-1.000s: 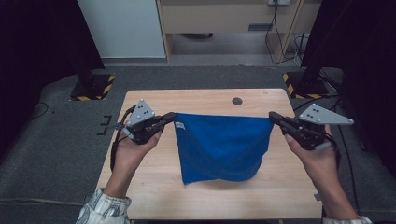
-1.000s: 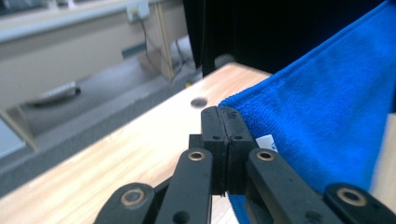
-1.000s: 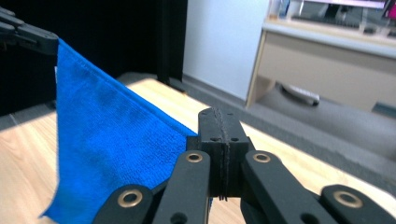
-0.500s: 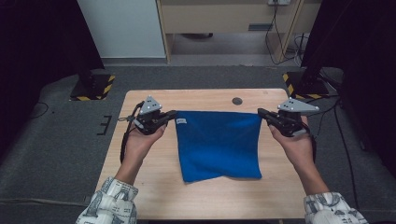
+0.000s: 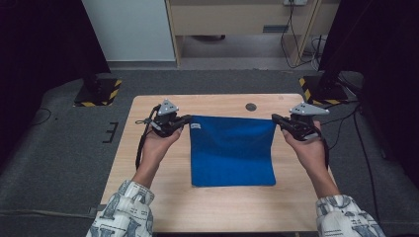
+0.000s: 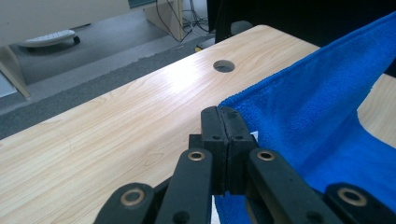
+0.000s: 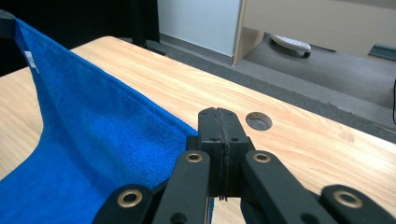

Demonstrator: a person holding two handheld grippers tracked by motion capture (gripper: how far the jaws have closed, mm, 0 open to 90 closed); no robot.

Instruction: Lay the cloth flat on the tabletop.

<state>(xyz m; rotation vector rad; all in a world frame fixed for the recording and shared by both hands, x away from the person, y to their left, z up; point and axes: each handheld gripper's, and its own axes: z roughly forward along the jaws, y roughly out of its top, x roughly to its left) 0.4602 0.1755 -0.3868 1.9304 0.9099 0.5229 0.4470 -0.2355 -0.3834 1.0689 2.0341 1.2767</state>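
High view shows a blue cloth (image 5: 232,150) spread mid-counter (image 5: 148,197), its far edge lifted. The left gripper (image 5: 186,120) pinches its ten o'clock corner, jaws closed; the right gripper (image 5: 274,118) clamps the two o'clock corner.

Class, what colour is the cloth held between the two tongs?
The cloth is solid blue, clearest in the high view.

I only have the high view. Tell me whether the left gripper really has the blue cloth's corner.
Observer: Yes. In its own view the left gripper has its jaws pressed shut on the blue cloth at the corner.
Operator: Now check the right one.
Observer: The right gripper is shut on the opposite corner.
Operator: Report the top edge.
Observer: It hangs stretched above the table, not lying on it.
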